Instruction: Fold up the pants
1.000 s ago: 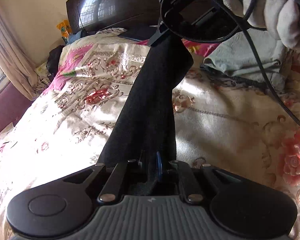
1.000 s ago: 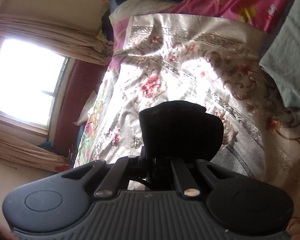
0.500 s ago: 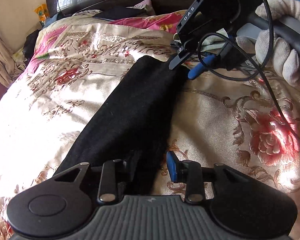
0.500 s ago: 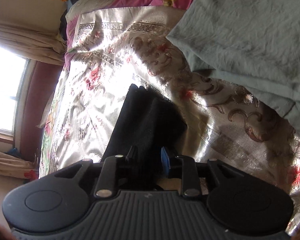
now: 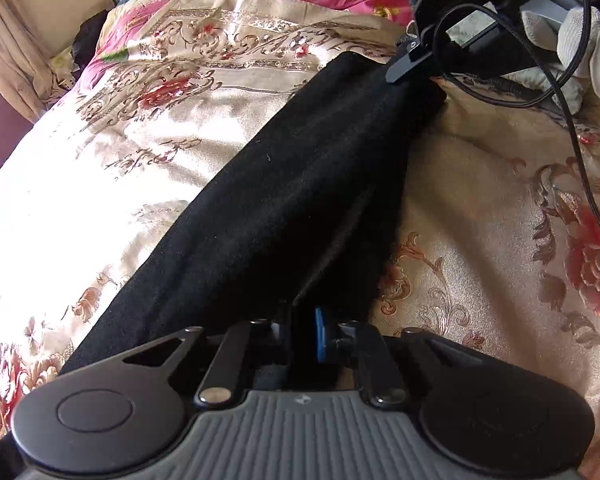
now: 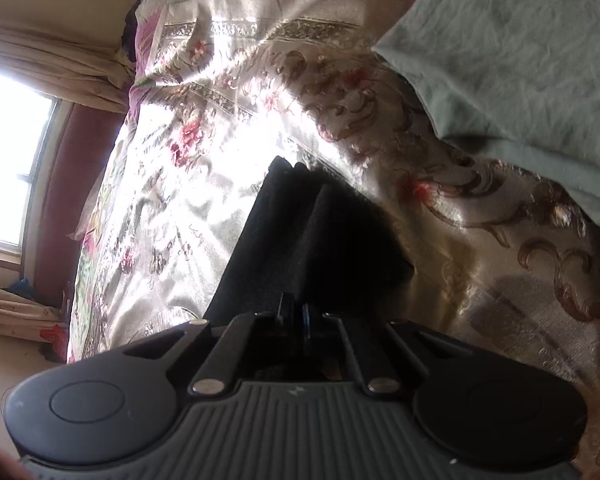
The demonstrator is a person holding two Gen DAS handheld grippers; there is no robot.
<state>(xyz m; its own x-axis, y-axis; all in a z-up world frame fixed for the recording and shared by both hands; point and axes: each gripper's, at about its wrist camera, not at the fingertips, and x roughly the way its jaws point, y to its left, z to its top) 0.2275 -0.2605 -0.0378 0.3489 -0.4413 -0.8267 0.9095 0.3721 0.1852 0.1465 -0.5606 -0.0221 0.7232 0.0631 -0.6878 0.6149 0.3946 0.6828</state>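
Pinching black cloth at both ends. Left gripper (image 5: 302, 334): jaws drawn close on a raised fold of the pants (image 5: 300, 184), blue pad pressed against the cloth. From there the pants run straight ahead as one long, narrow band lying on the quilt (image 5: 148, 148), legs apparently stacked one on the other. Far end of the band sits under the right gripper (image 5: 410, 62), ahead and to the right, held in a white-gloved hand (image 5: 588, 44), cable trailing.

Right gripper (image 6: 294, 316), own view: jaws nearly together with black cloth between them, so it too is gripping the pants (image 6: 312, 240). Beyond its tips the end of the band shows two or three ridges, not fully flat. Grey-green garment (image 6: 520, 60) lies ahead-right, apart from the pants.

Judgement: lengthwise fold looks done, with the band laid out straight. Left to do: bring one end over to the other, perhaps once more, then smooth. Roughly halfway.
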